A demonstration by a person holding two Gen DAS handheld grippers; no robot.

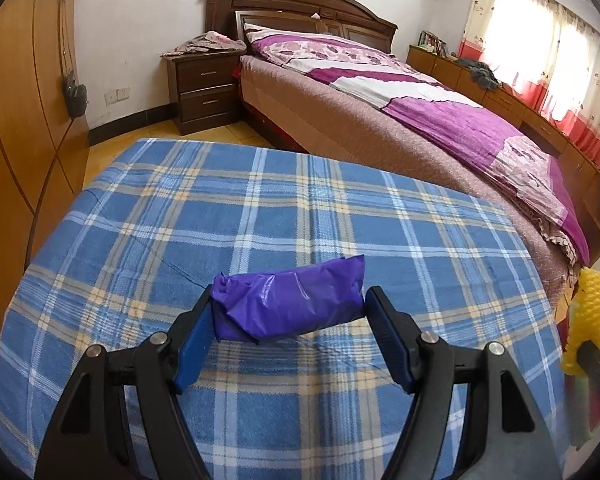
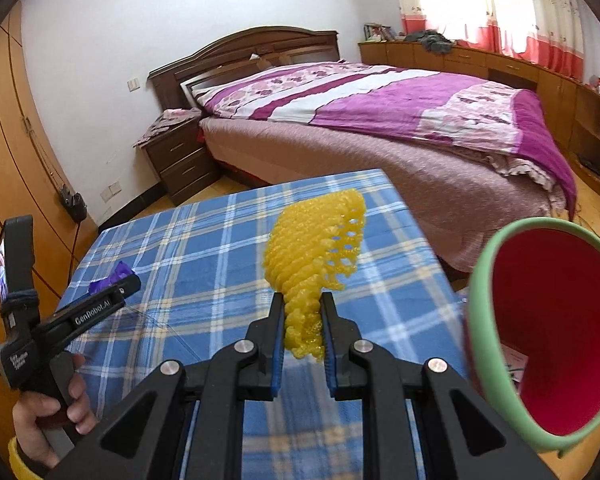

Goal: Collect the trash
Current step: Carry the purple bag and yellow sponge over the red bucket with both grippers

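A crumpled purple plastic bag (image 1: 288,308) spans the gap between the blue pads of my left gripper (image 1: 290,300), which is shut on it just above the blue plaid tablecloth (image 1: 300,208). In the right wrist view that gripper (image 2: 130,280) shows at the left in a person's hand, with a bit of the purple bag (image 2: 114,278) at its tip. My right gripper (image 2: 302,300) is shut on a yellow foam fruit net (image 2: 316,240) and holds it upright above the table. The same net (image 1: 594,320) shows at the right edge of the left wrist view.
A round bin with a green rim (image 2: 480,280) and a red inside stands close at the right, beside the table. Behind the table is a bed (image 2: 420,128) with a purple quilt, a dark nightstand (image 1: 204,88) and a wooden wardrobe (image 1: 16,120) on the left.
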